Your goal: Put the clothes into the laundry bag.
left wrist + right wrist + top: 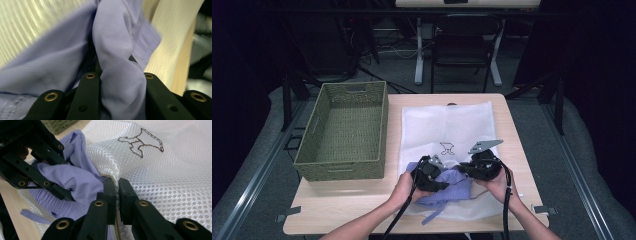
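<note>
— Starting at the left, what stands there?

— A green woven basket (343, 131) sits on the surface (337, 200), well apart from my hands.

— And your left gripper (432, 176)?

— My left jaws are clenched on a fold of the lilac garment (117, 62); the cloth bunches up between them (it fills much of the left gripper view). The garment lies at the near end of the white mesh bag (447, 125), part of it inside the bag's mouth, a strap trailing out toward me.

— And the right gripper (117, 195)?

— My right jaws are pinched tight on the rim of the mesh bag, just beside the garment, holding that edge raised. The bag lies flat on the surface right of the basket, a small embroidered dog (141, 141) on it.
</note>
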Demonstrator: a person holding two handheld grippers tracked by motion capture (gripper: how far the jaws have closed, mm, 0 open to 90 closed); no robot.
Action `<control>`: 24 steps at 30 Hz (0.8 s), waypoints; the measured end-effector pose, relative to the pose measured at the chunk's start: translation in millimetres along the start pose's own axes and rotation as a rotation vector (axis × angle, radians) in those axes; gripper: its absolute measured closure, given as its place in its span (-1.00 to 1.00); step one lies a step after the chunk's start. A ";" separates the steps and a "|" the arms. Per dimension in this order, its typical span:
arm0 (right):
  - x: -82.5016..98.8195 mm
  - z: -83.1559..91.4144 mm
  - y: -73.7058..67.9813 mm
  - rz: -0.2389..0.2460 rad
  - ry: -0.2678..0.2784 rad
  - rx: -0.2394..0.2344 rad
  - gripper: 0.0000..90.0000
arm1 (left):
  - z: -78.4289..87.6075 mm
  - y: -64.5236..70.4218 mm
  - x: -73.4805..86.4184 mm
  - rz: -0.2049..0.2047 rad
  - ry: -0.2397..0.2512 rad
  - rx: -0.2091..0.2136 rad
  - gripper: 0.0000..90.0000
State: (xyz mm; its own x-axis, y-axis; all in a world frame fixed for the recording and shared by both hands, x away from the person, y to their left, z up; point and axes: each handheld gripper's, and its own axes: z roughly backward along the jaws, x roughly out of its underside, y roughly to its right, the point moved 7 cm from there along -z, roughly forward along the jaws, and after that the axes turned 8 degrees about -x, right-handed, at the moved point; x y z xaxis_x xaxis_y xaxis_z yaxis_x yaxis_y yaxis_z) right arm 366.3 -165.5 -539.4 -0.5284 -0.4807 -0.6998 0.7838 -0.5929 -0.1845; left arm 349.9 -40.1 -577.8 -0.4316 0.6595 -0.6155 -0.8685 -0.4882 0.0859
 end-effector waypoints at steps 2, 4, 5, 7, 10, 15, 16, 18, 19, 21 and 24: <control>-2.4 1.9 -0.9 0.008 0.009 0.000 0.91 | -3.2 0.7 -2.2 -0.004 0.003 -0.020 0.74; 1.0 0.0 -0.1 0.000 -0.009 -0.005 0.91 | -16.9 1.0 7.1 -0.012 -0.038 -0.020 0.68; 5.0 -2.9 0.7 -0.005 -0.028 -0.009 0.91 | -20.0 0.5 9.9 -0.013 -0.048 -0.018 0.61; 9.9 -5.9 3.0 -0.005 -0.051 -0.005 0.91 | -18.8 -0.9 10.3 -0.012 -0.051 -0.008 0.51; 9.6 -5.2 6.1 -0.013 -0.043 -0.007 0.91 | -3.1 -1.1 3.1 -0.033 -0.031 -0.023 0.21; 9.2 -4.7 5.9 -0.011 -0.042 -0.004 0.91 | 37.8 -0.4 -4.1 -0.092 0.029 -0.063 -0.23; 10.1 -4.5 5.4 -0.014 -0.045 0.000 0.91 | 43.7 -1.1 -3.4 -0.095 0.033 -0.061 -0.23; 11.2 -4.0 4.8 -0.015 -0.045 -0.004 0.91 | 49.9 -5.8 0.2 -0.082 0.042 -0.071 -0.27; 11.5 -3.8 5.5 -0.012 -0.048 -0.002 0.91 | 50.5 -8.3 3.2 -0.074 0.034 -0.069 -0.30; 11.0 -4.5 6.3 -0.011 -0.046 -0.001 0.91 | 48.2 -12.3 9.4 -0.050 0.018 -0.068 -0.41; 10.5 -5.0 6.1 -0.009 -0.051 -0.002 0.91 | 38.2 -12.5 16.8 -0.040 -0.011 -0.064 -0.60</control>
State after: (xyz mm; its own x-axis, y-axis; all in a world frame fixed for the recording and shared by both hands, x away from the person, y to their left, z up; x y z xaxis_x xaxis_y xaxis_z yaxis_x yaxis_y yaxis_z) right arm 367.1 -171.0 -551.4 -0.5512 -0.5076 -0.6622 0.7798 -0.5958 -0.1924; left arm 344.3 -1.1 -559.3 -0.3994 0.6855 -0.6088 -0.8680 -0.4965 0.0105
